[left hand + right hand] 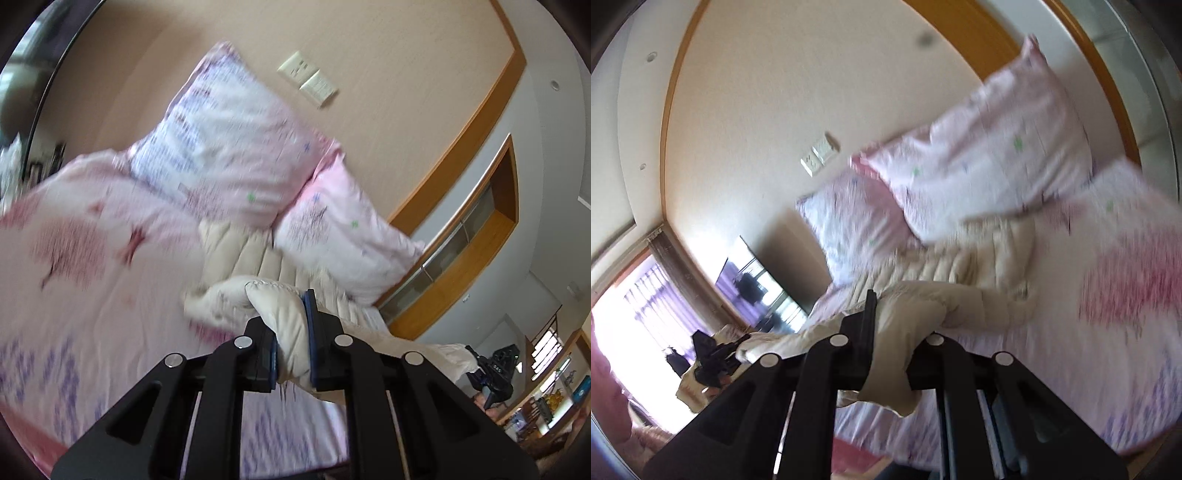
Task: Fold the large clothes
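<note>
A cream quilted puffer jacket [255, 258] lies on the pink patterned bed, its far part near the pillows. My left gripper [291, 332] is shut on a padded edge of the jacket, lifted clear of the bed. In the right wrist view the same jacket [990, 262] stretches across the bed toward the pillows. My right gripper [897, 332] is shut on another cream fold of it, which drapes over and hides the right finger. The other gripper [495, 373] shows small at the lower right of the left wrist view, cloth stretched between the two.
Two pink and white pillows [236, 147] [347, 236] lean on the beige wall at the head of the bed. The pink bedspread [85, 266] covers the bed. A wall switch plate [308, 77], wooden trim and a bright window [639, 302] surround it.
</note>
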Tool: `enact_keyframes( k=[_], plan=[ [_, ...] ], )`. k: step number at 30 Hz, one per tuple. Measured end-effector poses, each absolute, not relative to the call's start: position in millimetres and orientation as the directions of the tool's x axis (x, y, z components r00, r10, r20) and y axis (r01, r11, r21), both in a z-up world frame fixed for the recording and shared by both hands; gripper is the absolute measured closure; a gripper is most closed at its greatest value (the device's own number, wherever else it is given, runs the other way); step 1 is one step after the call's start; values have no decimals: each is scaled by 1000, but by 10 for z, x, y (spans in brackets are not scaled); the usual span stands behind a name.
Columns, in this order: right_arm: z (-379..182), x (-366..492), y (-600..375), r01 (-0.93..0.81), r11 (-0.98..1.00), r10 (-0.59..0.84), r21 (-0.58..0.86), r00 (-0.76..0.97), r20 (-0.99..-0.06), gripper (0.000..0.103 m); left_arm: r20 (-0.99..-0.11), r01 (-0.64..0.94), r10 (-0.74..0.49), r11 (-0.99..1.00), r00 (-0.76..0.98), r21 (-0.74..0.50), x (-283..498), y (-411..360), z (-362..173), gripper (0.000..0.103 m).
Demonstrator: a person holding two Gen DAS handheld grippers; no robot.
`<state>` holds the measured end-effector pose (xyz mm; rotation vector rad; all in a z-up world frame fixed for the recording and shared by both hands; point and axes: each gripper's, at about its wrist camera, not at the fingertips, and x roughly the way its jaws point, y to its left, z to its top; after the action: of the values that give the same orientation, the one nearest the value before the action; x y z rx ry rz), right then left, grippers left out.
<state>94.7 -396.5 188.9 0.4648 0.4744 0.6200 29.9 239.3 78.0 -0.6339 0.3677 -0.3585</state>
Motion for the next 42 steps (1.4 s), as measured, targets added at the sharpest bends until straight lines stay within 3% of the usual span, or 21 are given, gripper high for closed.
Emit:
enact_keyframes(
  k=[14,17,24,27,30,32,33,34,37,39,41,42],
  plan=[
    [2121,2302,-3727,-342,800,505,493,827,-246,92,-208,180,-358,795,910,-579,1527,2380,1313,92],
    [1954,2727,-3657,-268,846,435,460,847,-307,92,-258,133,-331,810,907,-572,1984,2345,1249,92],
    [1171,3925,-3490,48,913,234,405,752,-616,92,-480,-49,-298,808,825,-587,3144,2213,707,92],
    [949,4185,-3454,129,917,185,378,701,-689,92,-534,-99,-293,803,793,-588,3454,2172,481,92],
    [762,4345,-3510,198,887,194,417,660,-726,87,-551,-124,-306,783,776,-610,3630,2161,329,92],
    [676,4399,-3561,222,869,212,443,642,-737,74,-550,-135,-323,759,770,-636,3689,2163,253,91],
    [631,4432,-3584,231,855,227,464,637,-736,63,-551,-144,-326,751,768,-645,3705,2161,237,89],
    [607,4443,-3602,239,845,237,478,635,-735,53,-547,-145,-334,741,767,-655,3715,2164,215,86],
    [582,4448,-3650,222,814,290,536,644,-708,40,-525,-130,-360,718,771,-683,3722,2173,192,59],
    [639,4386,-3741,207,800,300,563,676,-674,38,-497,-111,-387,693,777,-713,3702,2206,207,29],
    [729,4289,-3877,193,800,282,568,715,-640,35,-460,-93,-397,669,794,-738,3647,2260,259,16],
    [765,4247,-3932,191,806,269,560,724,-634,35,-437,-74,-408,658,801,-749,3606,2294,291,16]
  ],
)
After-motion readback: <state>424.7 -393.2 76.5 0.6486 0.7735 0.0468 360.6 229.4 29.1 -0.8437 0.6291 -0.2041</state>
